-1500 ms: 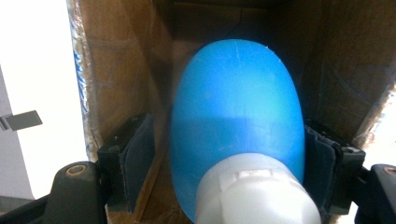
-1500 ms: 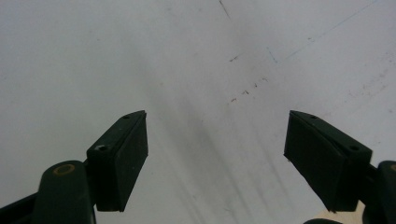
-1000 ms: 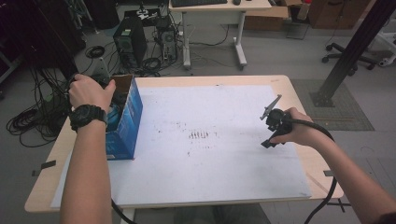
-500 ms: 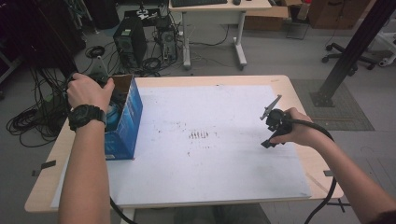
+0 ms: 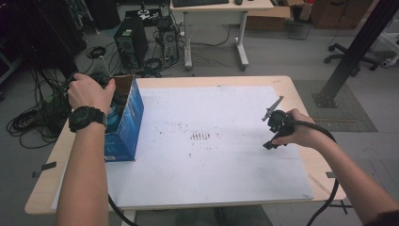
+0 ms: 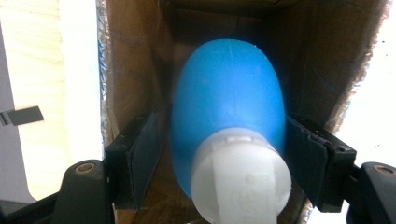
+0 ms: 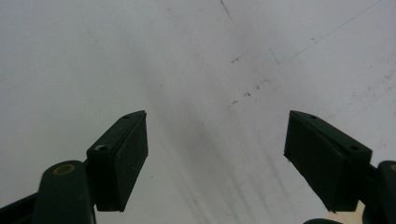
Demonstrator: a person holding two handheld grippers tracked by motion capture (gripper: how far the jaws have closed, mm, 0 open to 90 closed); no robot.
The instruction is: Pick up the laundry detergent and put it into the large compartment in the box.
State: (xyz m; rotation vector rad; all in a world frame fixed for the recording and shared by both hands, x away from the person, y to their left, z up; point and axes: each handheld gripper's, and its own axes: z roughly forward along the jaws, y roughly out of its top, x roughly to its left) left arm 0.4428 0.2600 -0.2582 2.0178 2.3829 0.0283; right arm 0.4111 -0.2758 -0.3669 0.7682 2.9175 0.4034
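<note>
The blue bottle (image 6: 229, 107) sits down inside the open cardboard box (image 6: 135, 60), white cap (image 6: 240, 179) towards you, and your left gripper (image 6: 224, 154) has it between its pads. In the left gripper view the jaws have just been closing in: the black pad (image 6: 306, 156) on one side lies against the bottle's flank, and the other pad (image 6: 144, 149) sits right at its edge, though the contact there is hard to make out. From the high view, your left hand (image 5: 89, 92) reaches down into the blue box (image 5: 124, 122), which stands at the left edge of the worktop (image 5: 282, 84), partly on the white sheet (image 5: 211, 179) that covers most of it.

Over on the other side, your right hand (image 5: 296, 132) holds the right gripper (image 5: 273, 110) above the sheet, well apart from the box. In the right gripper view its jaws stand wide with nothing between them, just the scuffed white sheet (image 7: 187, 70) below. A patch of dark marks (image 5: 202, 136) sits on the sheet between your two hands.
</note>
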